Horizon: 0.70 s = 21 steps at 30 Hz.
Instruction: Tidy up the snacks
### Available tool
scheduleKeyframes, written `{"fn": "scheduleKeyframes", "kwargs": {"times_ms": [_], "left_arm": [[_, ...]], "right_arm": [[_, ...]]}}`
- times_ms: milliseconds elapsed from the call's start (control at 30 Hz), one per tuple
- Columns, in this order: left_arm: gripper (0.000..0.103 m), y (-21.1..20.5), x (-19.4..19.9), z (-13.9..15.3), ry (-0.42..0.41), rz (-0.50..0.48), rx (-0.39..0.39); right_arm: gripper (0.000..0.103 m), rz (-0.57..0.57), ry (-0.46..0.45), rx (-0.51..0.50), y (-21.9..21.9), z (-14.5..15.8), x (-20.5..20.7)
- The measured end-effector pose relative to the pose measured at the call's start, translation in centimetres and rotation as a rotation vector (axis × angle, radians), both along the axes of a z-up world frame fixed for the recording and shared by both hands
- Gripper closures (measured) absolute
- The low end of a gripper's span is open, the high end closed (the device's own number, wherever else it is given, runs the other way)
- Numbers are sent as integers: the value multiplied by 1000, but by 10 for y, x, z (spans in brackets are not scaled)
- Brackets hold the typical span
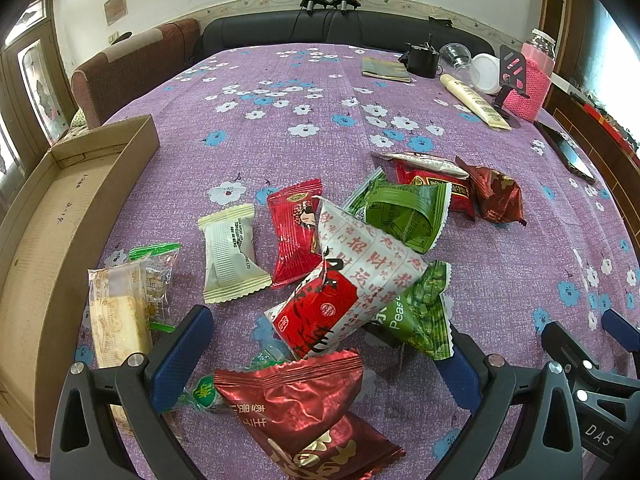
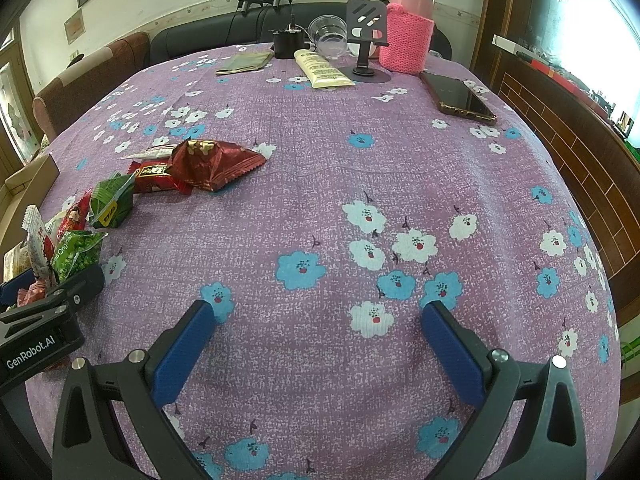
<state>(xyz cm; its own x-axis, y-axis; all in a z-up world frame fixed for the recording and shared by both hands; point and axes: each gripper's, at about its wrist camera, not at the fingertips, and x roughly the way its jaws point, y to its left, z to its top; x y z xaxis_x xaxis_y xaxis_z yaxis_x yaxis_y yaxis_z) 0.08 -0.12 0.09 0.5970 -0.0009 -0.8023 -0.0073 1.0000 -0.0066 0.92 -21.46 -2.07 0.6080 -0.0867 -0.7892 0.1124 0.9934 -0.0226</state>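
Note:
Several snack packets lie heaped on the purple flowered tablecloth (image 1: 320,120). My left gripper (image 1: 324,344) is open, its blue fingers (image 1: 182,354) on either side of a white-and-red packet (image 1: 344,284) and a dark red packet (image 1: 296,396). A green peas packet (image 1: 424,312), a cream packet (image 1: 230,252) and a clear biscuit packet (image 1: 120,312) lie nearby. An empty cardboard tray (image 1: 52,224) stands at the left. My right gripper (image 2: 320,340) is open and empty over bare cloth, right of the heap (image 2: 208,164).
At the table's far end stand a pink-sleeved bottle (image 2: 408,28), a phone stand (image 2: 366,36), a cream tube (image 2: 322,68), a clear cup (image 2: 330,36), a black pot (image 2: 286,42) and a folded pouch (image 2: 244,62). A phone (image 2: 460,98) lies at the right. Sofas stand behind.

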Motion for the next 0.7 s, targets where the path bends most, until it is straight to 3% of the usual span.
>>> {"fn": "scheduleKeyframes", "kwargs": {"times_ms": [700], "left_arm": [[0, -3, -1, -1, 3, 11, -4]], "right_arm": [[0, -18, 3, 4, -1, -1, -1]]}}
